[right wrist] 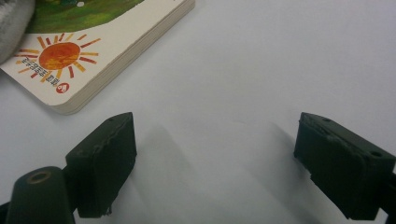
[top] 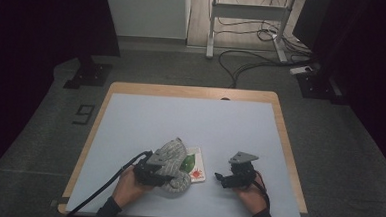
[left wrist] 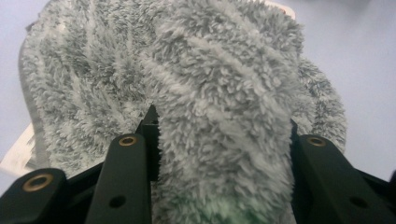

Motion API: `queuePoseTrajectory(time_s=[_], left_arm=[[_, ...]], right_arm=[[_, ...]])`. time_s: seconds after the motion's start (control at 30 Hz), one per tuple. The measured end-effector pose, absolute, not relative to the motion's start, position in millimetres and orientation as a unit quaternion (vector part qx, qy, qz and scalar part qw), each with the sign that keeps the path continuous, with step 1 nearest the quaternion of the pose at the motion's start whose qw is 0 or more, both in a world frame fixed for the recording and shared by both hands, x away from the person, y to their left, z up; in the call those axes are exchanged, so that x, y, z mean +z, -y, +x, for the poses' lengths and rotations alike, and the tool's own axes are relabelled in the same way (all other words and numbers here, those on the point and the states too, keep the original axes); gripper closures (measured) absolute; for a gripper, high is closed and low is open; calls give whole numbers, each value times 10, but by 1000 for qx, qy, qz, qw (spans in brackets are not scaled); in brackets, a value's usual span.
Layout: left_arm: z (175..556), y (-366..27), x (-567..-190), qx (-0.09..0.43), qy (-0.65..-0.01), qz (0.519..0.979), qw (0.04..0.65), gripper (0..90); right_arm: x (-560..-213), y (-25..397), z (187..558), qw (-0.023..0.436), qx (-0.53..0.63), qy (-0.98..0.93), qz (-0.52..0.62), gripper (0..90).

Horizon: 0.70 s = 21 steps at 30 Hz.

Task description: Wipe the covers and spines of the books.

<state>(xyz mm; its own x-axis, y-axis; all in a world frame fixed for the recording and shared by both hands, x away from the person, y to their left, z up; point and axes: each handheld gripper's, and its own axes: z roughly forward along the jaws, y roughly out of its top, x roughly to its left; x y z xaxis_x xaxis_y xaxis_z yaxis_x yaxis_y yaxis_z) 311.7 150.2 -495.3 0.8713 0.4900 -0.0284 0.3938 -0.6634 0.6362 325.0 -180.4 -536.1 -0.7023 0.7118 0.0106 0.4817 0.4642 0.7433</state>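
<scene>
Gripping a fold of the fluffy grey cloth, the left tool is seen at about 7 o'clock on the table, its jaws pressed into the pile on both sides. The cloth is heaped near the table's front edge, at roughly 6 o'clock, and is draped over the left part of a picture book; the book's sun-printed corner is left uncovered at the cloth's 3 o'clock side. The right tool is held at about 5 o'clock, jaws spread wide, nothing between them, just above bare table, with the book at its 10 o'clock in the right gripper view.

The cloth is judged light, soft and limp: it will sag and trail when lifted, and thick pile may slip unless a good bunch is pinched. A gathered fold or an edge is the best hold, as taken now. The book is judged stiff and thick-paged, flat on the table; it is best taken at its free corner or edge, though it may be dragged along if the cloth is pulled sideways.
</scene>
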Motion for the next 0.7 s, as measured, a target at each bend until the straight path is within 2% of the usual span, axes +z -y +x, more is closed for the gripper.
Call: queuePoseTrajectory(time_s=[0.7], left_arm=[[3307, -1139, -4972, 59, -230, 910, 339, 552]], right_arm=[[-5361, 1803, 3250, 153, 377, -841, 355, 120]])
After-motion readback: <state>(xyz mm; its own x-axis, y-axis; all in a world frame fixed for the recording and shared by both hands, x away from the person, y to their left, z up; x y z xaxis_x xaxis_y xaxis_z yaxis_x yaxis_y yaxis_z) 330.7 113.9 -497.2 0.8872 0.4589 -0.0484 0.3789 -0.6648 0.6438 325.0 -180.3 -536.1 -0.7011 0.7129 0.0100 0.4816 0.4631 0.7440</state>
